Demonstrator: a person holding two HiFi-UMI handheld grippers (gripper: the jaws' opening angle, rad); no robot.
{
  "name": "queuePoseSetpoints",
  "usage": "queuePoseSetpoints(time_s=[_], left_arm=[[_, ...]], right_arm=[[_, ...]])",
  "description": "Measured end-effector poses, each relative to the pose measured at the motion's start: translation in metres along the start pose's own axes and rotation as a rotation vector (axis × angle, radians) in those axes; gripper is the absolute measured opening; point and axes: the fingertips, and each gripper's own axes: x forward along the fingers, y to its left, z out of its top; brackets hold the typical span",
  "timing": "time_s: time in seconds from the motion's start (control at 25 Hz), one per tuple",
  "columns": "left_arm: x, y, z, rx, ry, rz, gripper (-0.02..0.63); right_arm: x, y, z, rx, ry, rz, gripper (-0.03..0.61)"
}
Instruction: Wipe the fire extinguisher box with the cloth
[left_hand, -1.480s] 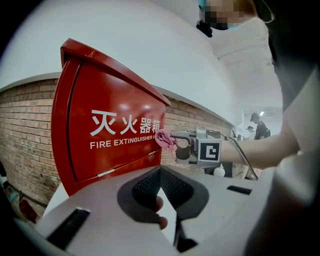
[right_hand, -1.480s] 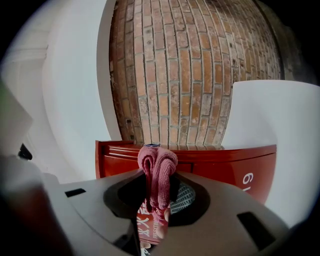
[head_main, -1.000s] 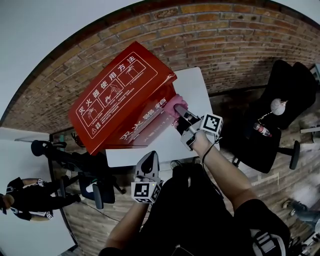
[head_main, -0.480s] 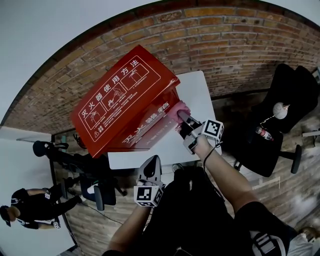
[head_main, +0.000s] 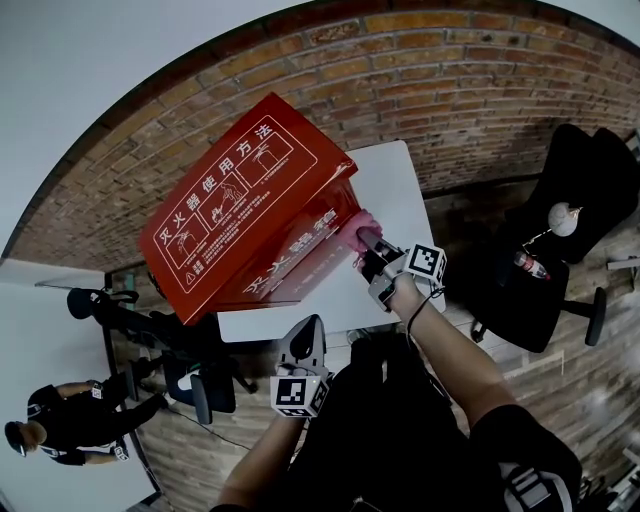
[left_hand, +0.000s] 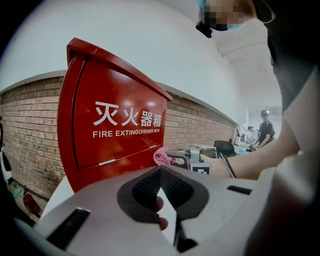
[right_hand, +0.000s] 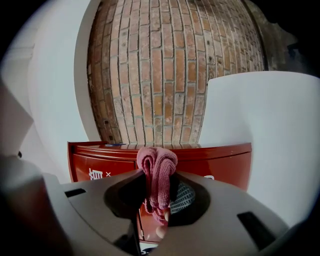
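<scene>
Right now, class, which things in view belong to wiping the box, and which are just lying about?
Job: fire extinguisher box; pink cloth; right gripper, clamping the cloth.
Lying about: black office chair; bottle on it; left gripper, shut and idle.

Red fire extinguisher box on white desk, brick wall behind. Pink cloth at right gripper jaws, touching the box's front by its right edge. Left gripper low, off the desk's near edge, well apart from the box.

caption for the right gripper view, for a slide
Right gripper, jaws shut on a pink cloth, facing the red fire extinguisher box.
</scene>
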Motion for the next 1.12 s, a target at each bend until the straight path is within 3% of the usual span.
queuePoseSetpoints(time_s=[0.56, 1.12], left_arm=[[0.014, 0.001, -0.004, -0.006, 0.02, -0.011, 0.029], [0.042, -0.001, -0.025, -0.022, 0.111, -0.053, 0.029]], right_arm=[[0.0, -0.038, 0.0, 0.026, -0.007, -0.056, 0.107], [-0.002, -0.093, 0.001, 0.037, 0.015, -0.168, 0.107]])
